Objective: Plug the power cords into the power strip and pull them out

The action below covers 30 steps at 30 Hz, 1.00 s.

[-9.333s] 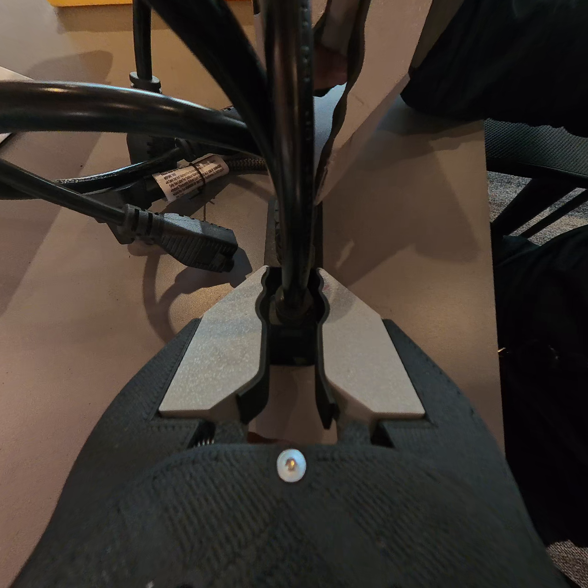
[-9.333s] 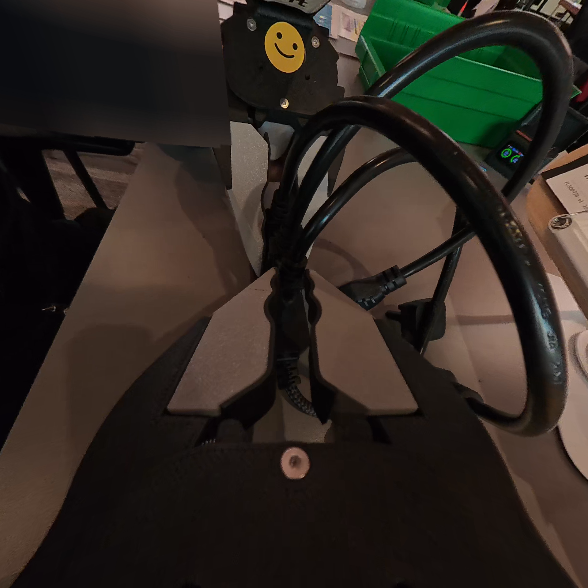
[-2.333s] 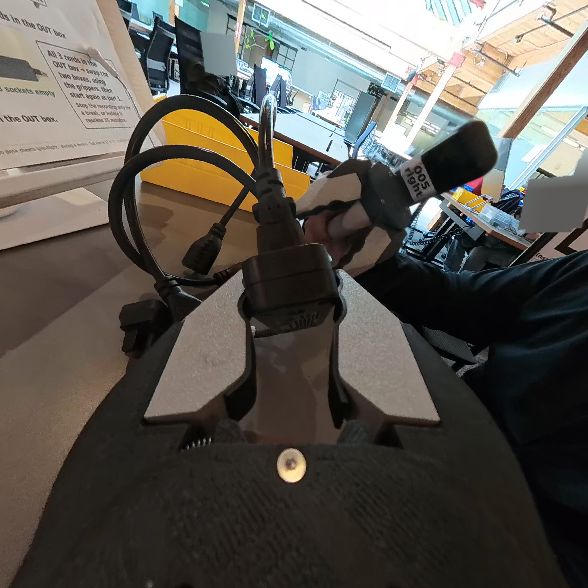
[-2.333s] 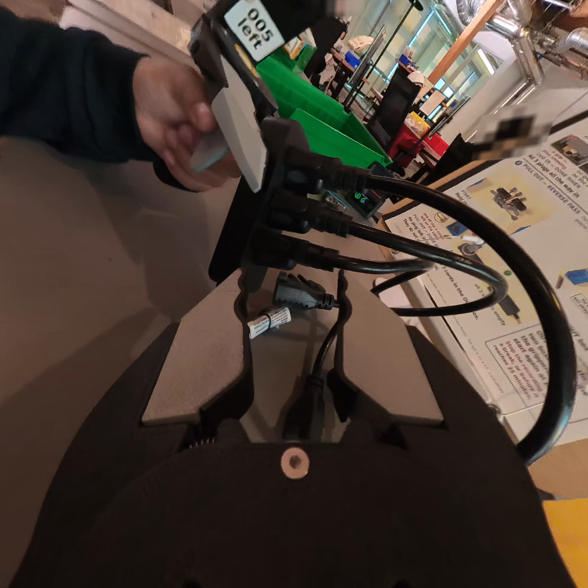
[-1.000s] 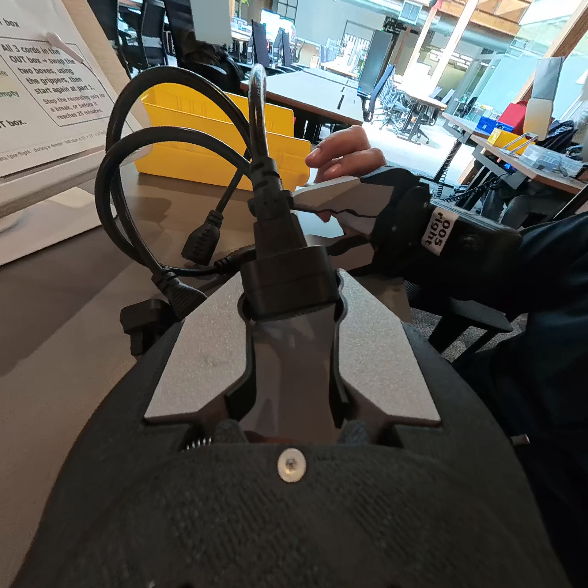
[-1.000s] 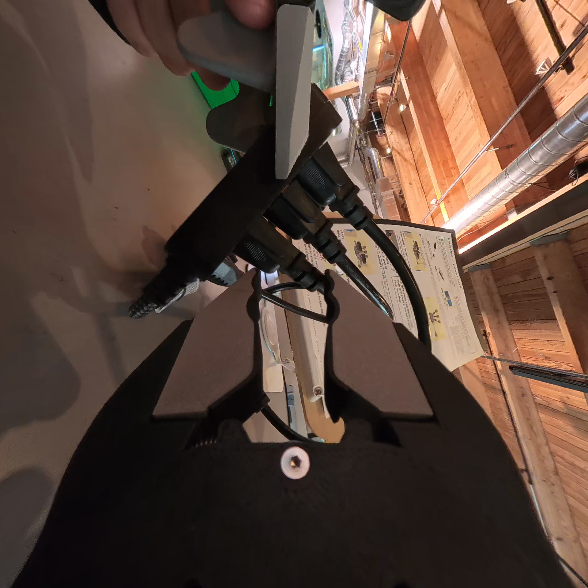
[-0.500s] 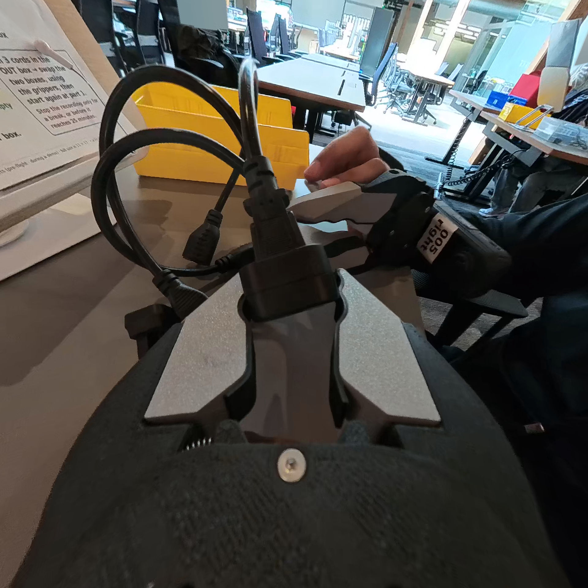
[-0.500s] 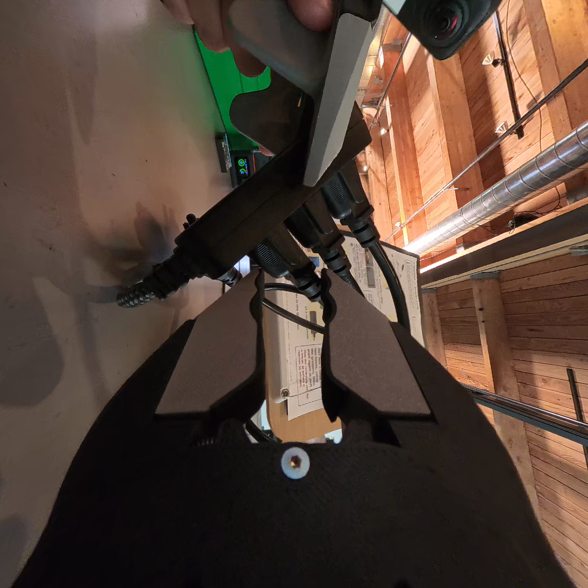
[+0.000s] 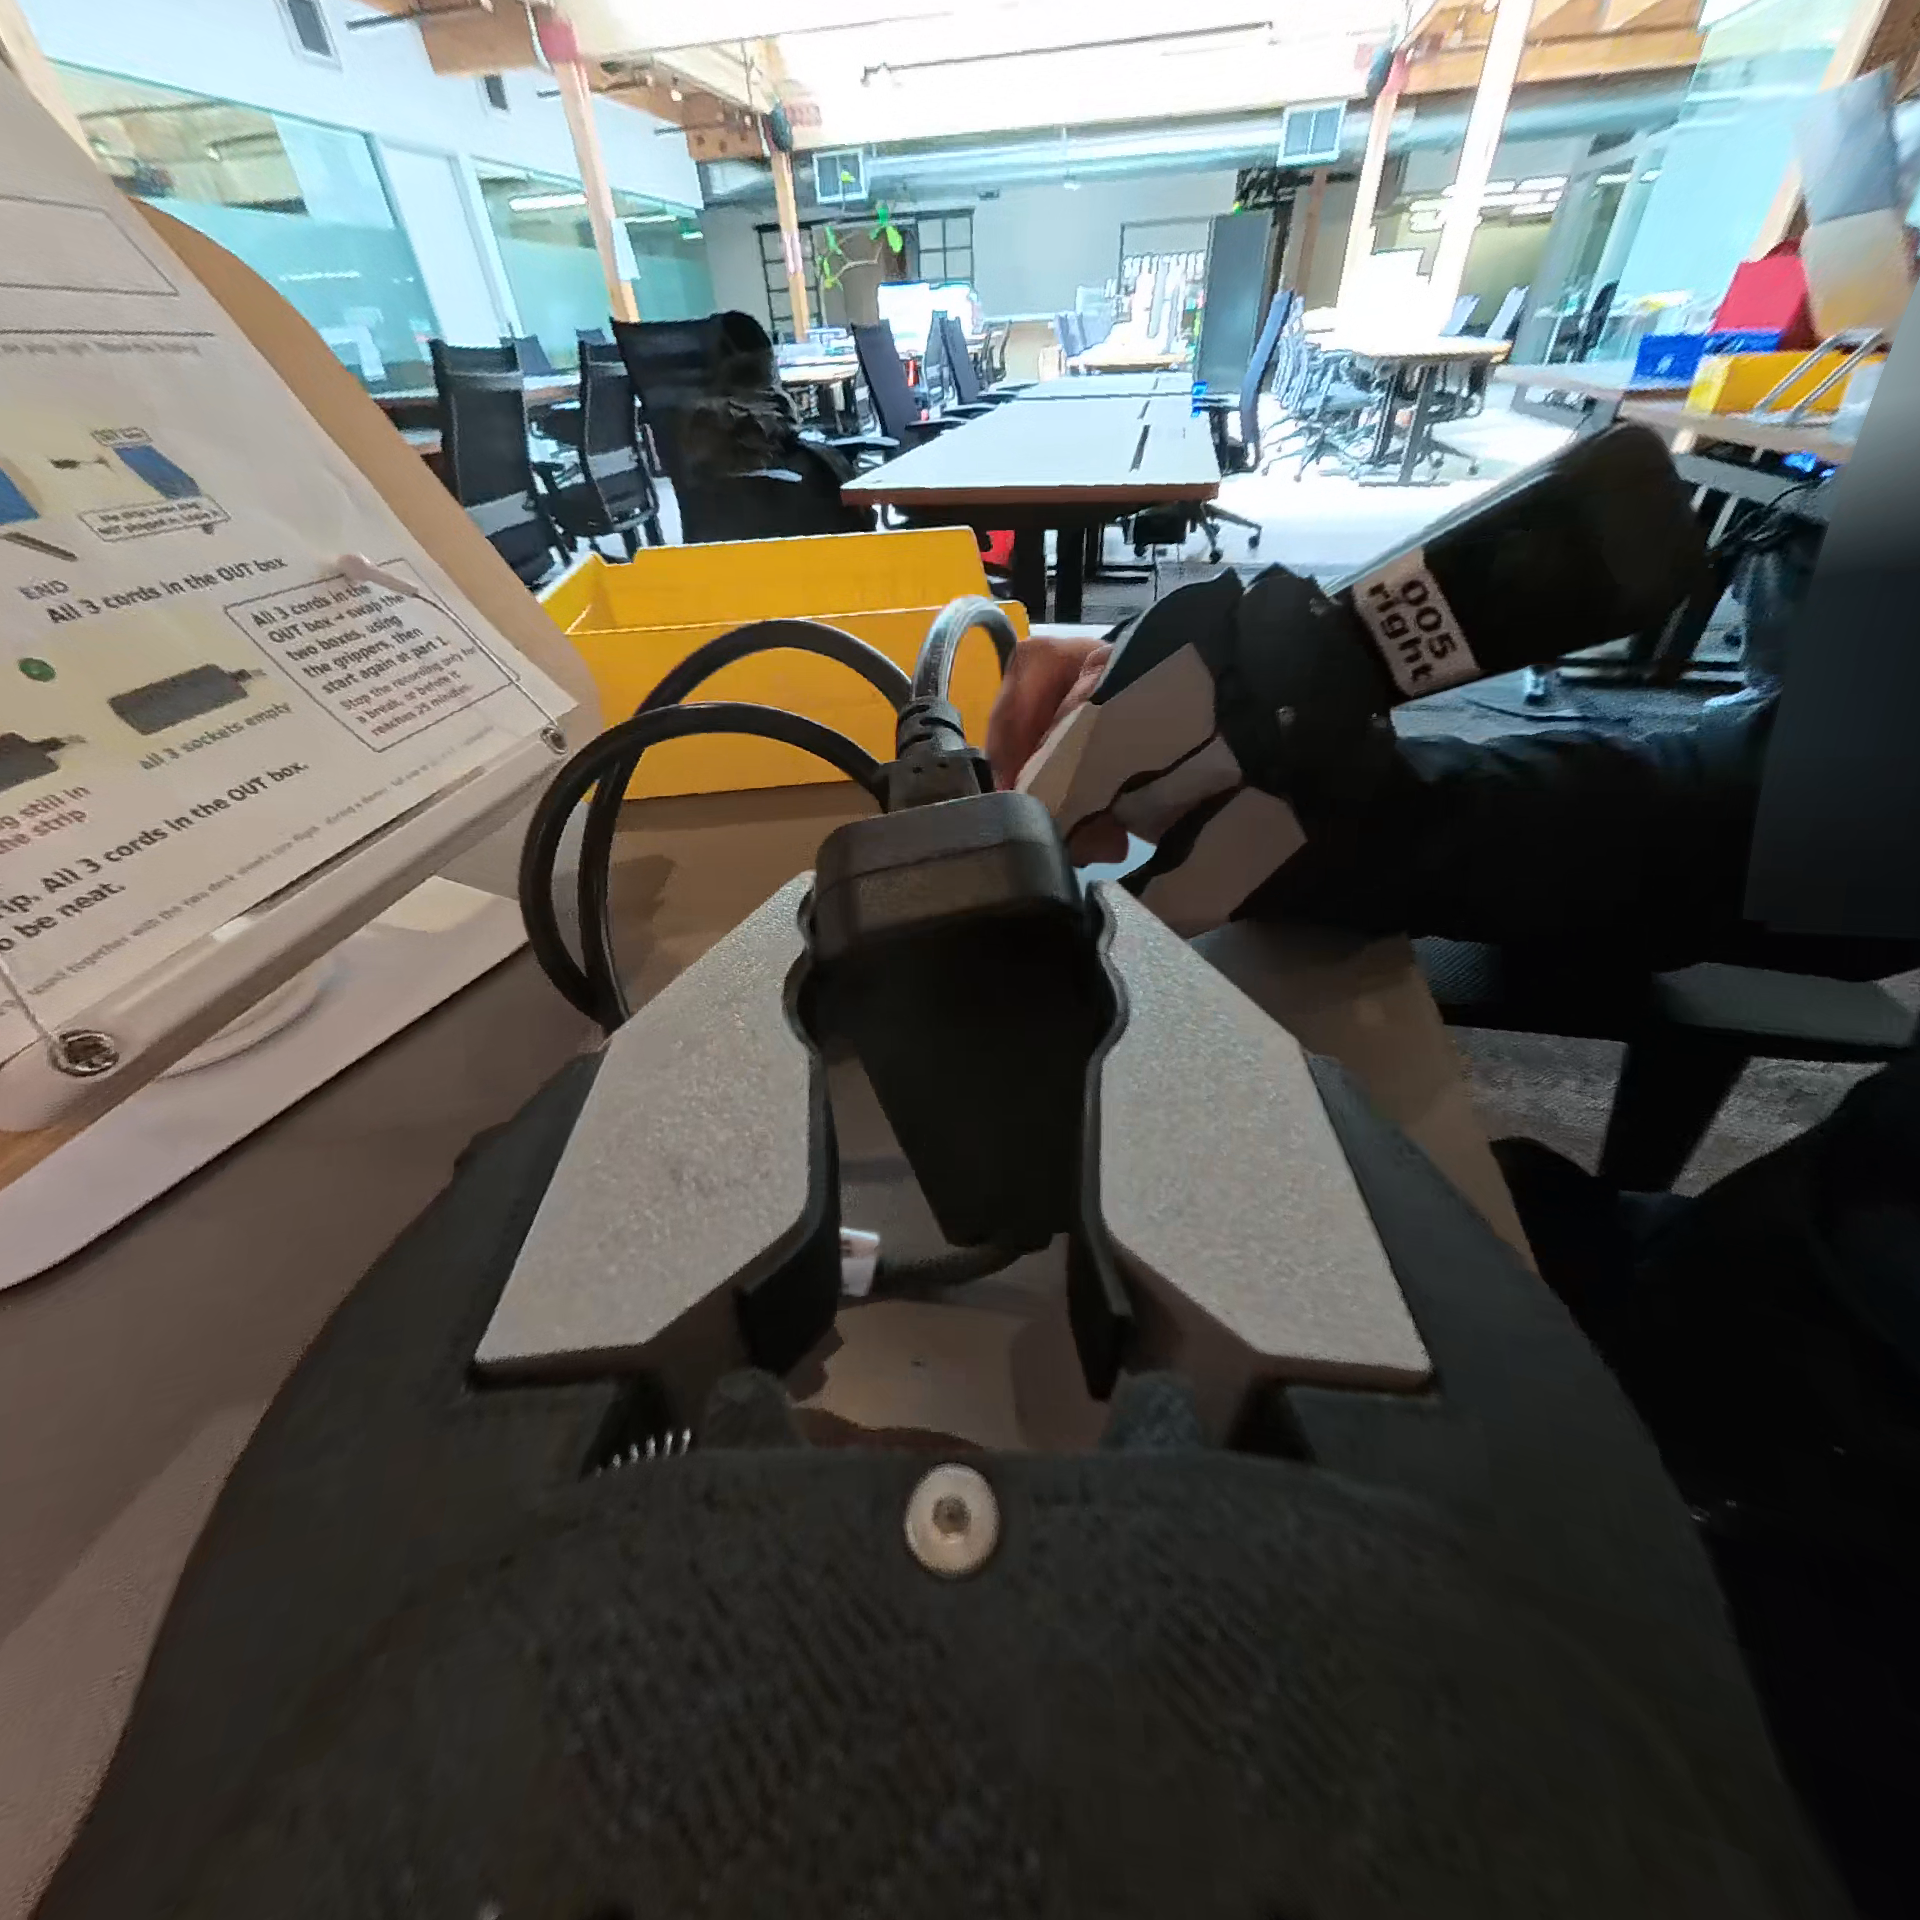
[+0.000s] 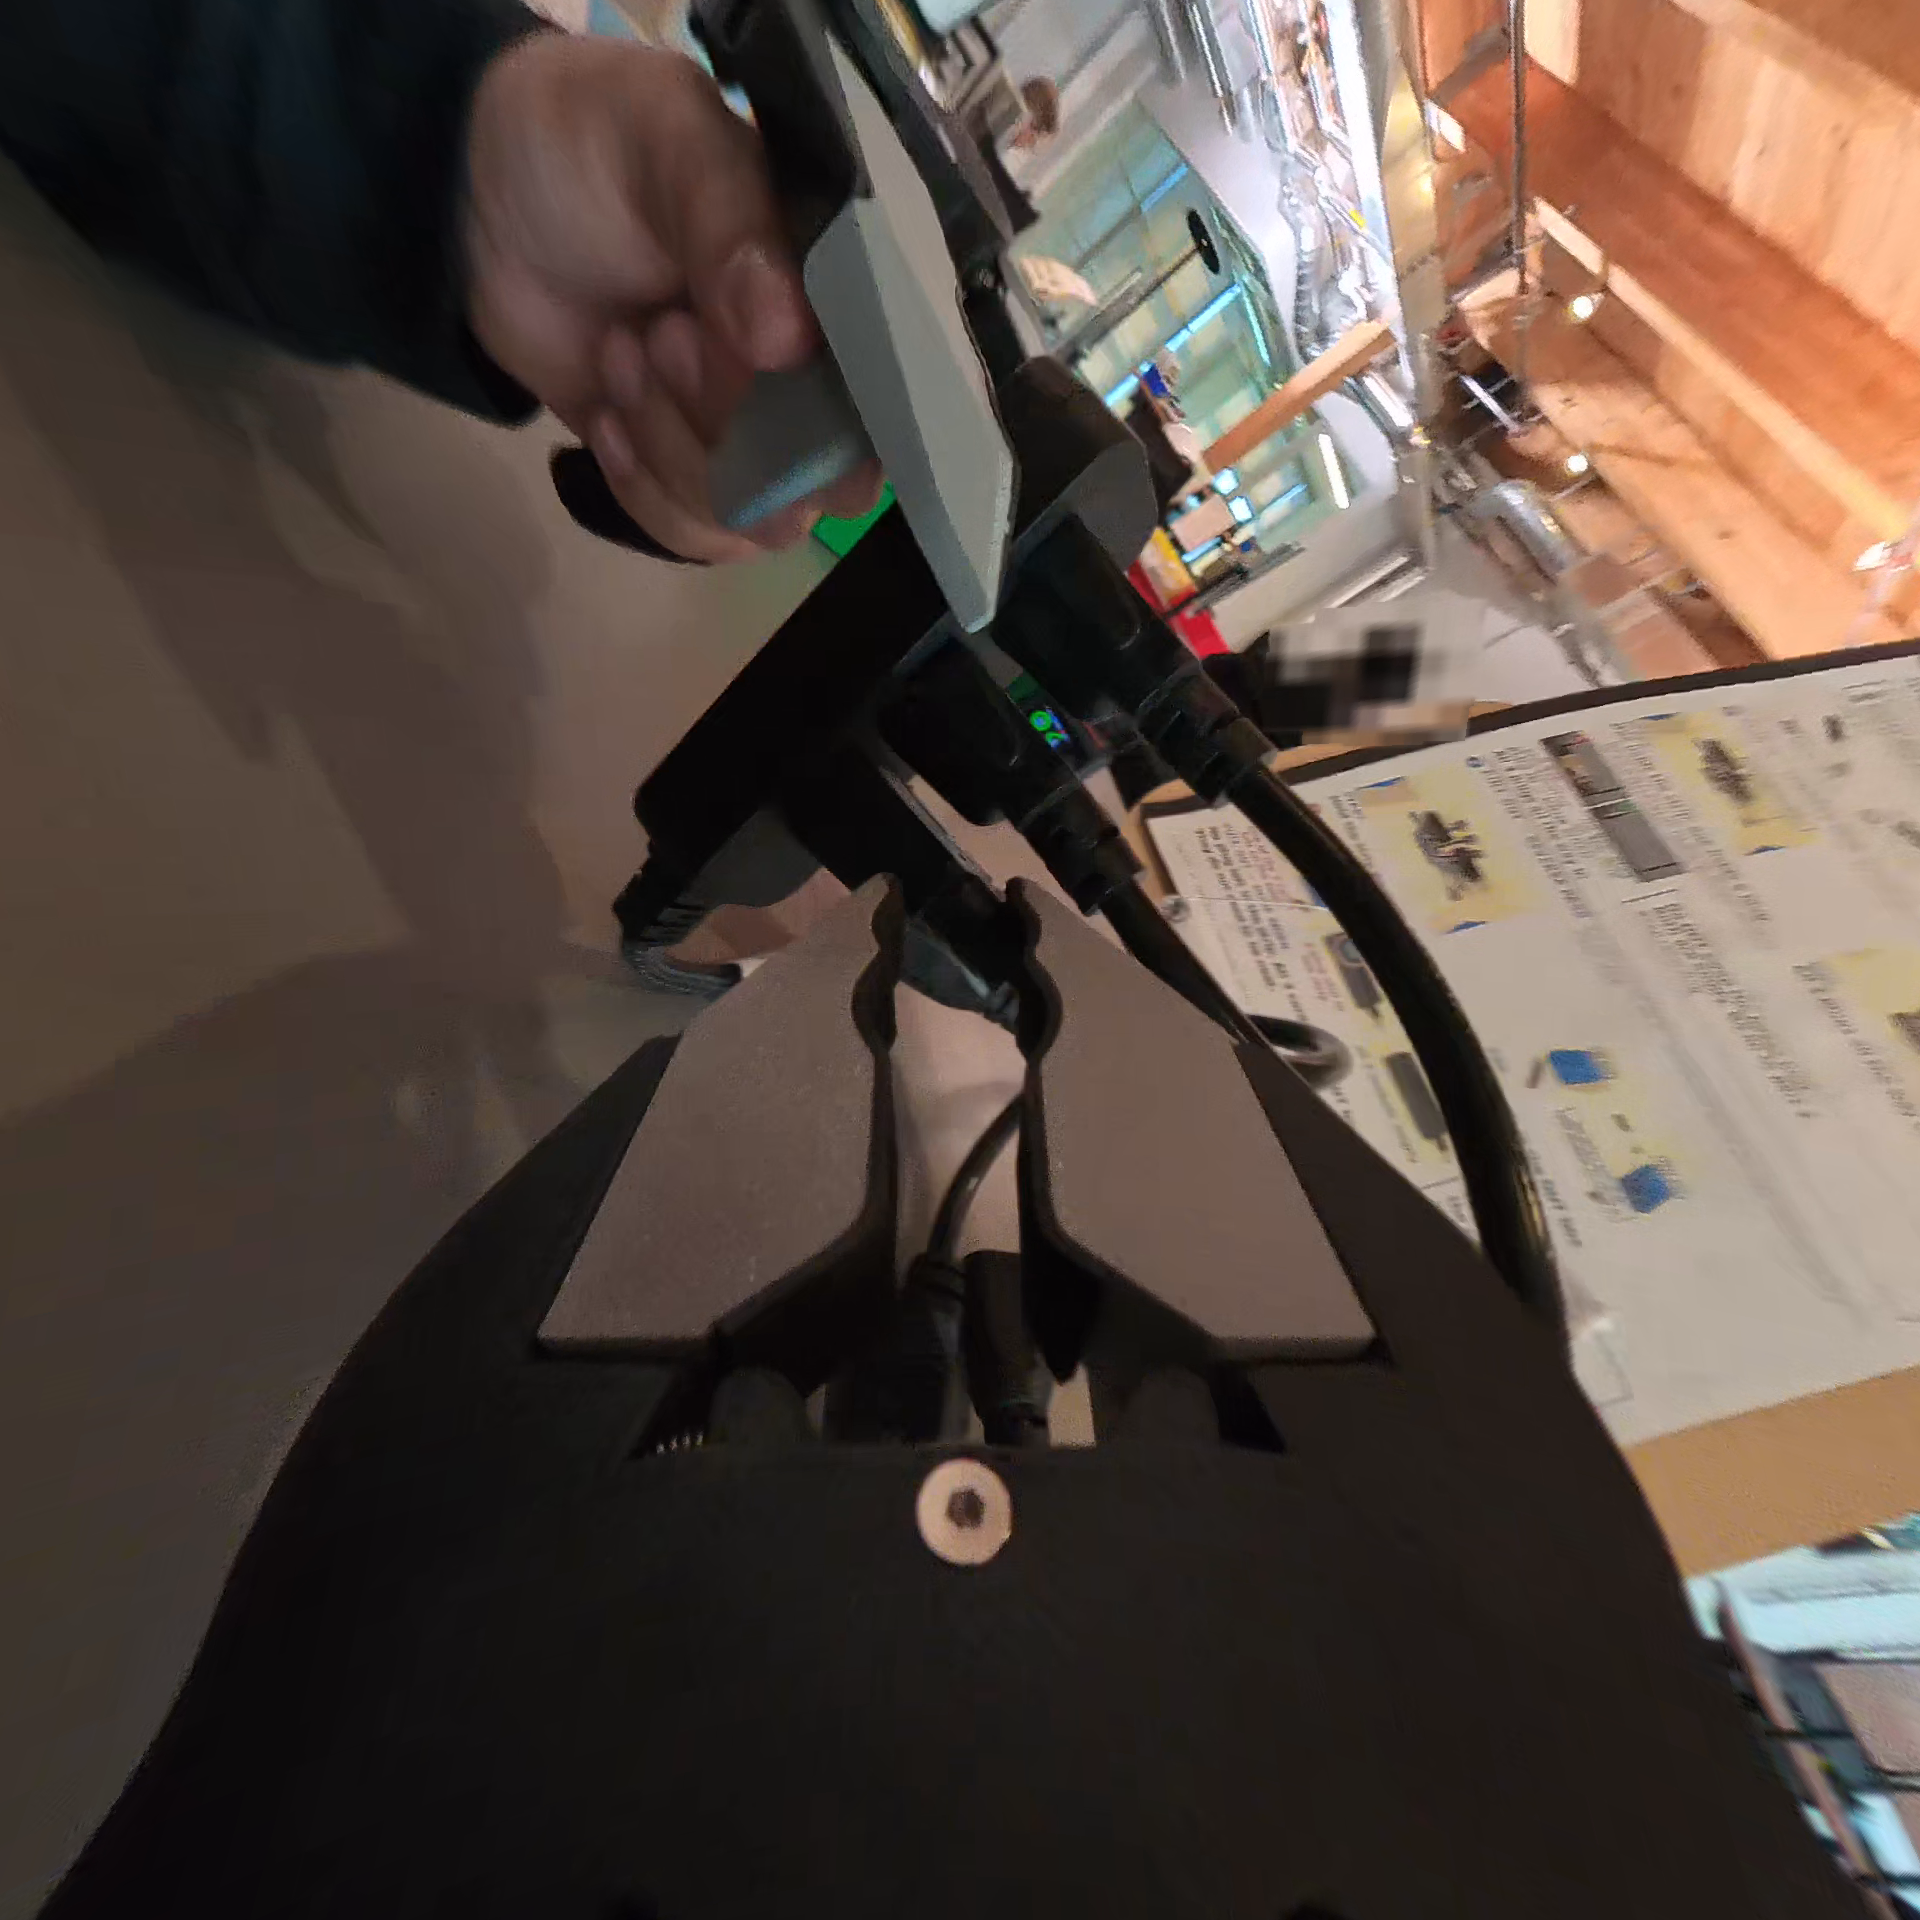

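My left gripper (image 9: 951, 914) is shut on the end of the black power strip (image 9: 940, 862) and holds it above the table. The strip also shows in the right wrist view (image 10: 769, 727), clamped by a left finger (image 10: 914, 416). Three black plugs sit in its sockets: an upper one (image 10: 1101, 623), a middle one (image 10: 977, 748) and a lowest one (image 10: 961, 951). My right gripper (image 10: 951, 925) is shut on the lowest plug at its fingertips. It also shows in the left wrist view (image 9: 1132, 790), just right of the strip. Black cords (image 9: 644, 769) loop away from the plugs.
A yellow bin (image 9: 769, 665) stands behind the strip. An instruction sheet on a stand (image 9: 208, 665) is at the left and fills the right of the right wrist view (image 10: 1610, 935). The brown table (image 9: 208, 1403) lies below. A person's hand (image 10: 623, 312) grips the left gripper. Tip to tip, the grippers are about 4 cm apart.
My right gripper's jaws have narrowed and closed on the lowest plug. My left gripper has kept its hold on the strip and swung it a little.
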Tool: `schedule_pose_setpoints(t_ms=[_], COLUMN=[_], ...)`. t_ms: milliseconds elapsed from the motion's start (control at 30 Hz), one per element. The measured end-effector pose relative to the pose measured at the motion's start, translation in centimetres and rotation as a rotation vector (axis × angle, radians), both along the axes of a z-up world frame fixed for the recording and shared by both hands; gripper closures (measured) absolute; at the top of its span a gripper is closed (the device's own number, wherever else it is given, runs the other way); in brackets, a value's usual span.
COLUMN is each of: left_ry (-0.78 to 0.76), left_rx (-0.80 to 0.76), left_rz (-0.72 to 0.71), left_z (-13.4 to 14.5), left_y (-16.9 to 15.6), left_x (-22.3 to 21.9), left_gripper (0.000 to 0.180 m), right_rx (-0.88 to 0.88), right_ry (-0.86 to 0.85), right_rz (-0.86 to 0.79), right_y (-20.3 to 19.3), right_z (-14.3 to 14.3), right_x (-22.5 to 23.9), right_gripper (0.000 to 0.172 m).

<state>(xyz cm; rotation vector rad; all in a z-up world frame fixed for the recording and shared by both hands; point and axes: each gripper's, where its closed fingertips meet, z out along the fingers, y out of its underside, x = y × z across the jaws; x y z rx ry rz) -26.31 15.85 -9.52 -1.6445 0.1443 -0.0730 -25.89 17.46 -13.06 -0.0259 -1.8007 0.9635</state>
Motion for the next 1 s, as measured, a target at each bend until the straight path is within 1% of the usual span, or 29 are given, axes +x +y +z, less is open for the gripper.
schedule_pose_setpoints(t_ms=[133, 267, 333, 367, 533, 600, 633, 700, 767, 833, 933, 967, 1000], left_ry=[-0.045, -0.073, -0.037, -0.021, 0.002, 0.041, 0.078, 0.158, 0.236, 0.299, 0.329, 0.333, 0.342], left_rx=[0.007, -0.006, -0.019, -0.026, -0.028, -0.021, -0.021, -0.027, -0.033, -0.035, -0.033, -0.032, -0.031], left_rz=[-0.019, -0.058, -0.055, -0.056, -0.042, -0.030, -0.024, -0.019, -0.012, 0.006, 0.004, 0.000, -0.001], left_z=[0.0, -0.2, -0.3, -0.4, -0.4, -0.4, -0.5, -0.8, -1.1, -1.4, -1.7, -1.8, -1.8], left_y=[-0.2, -0.3, -0.3, -0.3, -0.4, -0.2, -0.1, 0.1, 0.3, 0.6, 0.8, 0.8, 0.8], left_x=[-0.1, 0.3, 0.4, 0.5, 0.4, 0.5, 0.7, 1.2, 1.7, 2.0, 2.2, 2.3, 2.3], left_gripper=[0.134, 0.134, 0.134, 0.134, 0.135, 0.134, 0.134, 0.134, 0.134, 0.134, 0.134, 0.134, 0.134], right_rx=[0.012, -0.041, -0.105, -0.144, -0.392, -0.484, -0.518, -0.580, -0.653, -0.687, -0.707, -0.716, -0.730], right_ry=[0.048, -0.001, -0.054, -0.083, -0.223, -0.252, -0.262, -0.296, -0.336, -0.379, -0.447, -0.477, -0.511], right_rz=[-0.020, 0.009, 0.065, 0.090, 0.178, 0.194, 0.188, 0.184, 0.196, 0.160, 0.084, 0.057, 0.049], right_y=[-0.2, -0.5, -0.9, -1.1, -0.6, 0.0, 0.3, 0.5, 0.2, 0.1, 0.2, 0.3, 0.3], right_z=[-0.1, 0.1, 0.4, 0.7, 2.8, 3.6, 3.8, 4.0, 4.1, 3.7, 2.9, 2.6, 2.5], right_x=[-0.1, 0.2, 0.8, 1.1, 1.7, 1.7, 1.6, 1.7, 2.1, 2.2, 2.2, 2.2, 2.3], right_gripper=[0.155, 0.156, 0.168, 0.170, 0.168, 0.168, 0.169, 0.165, 0.167, 0.172, 0.172, 0.167, 0.156])
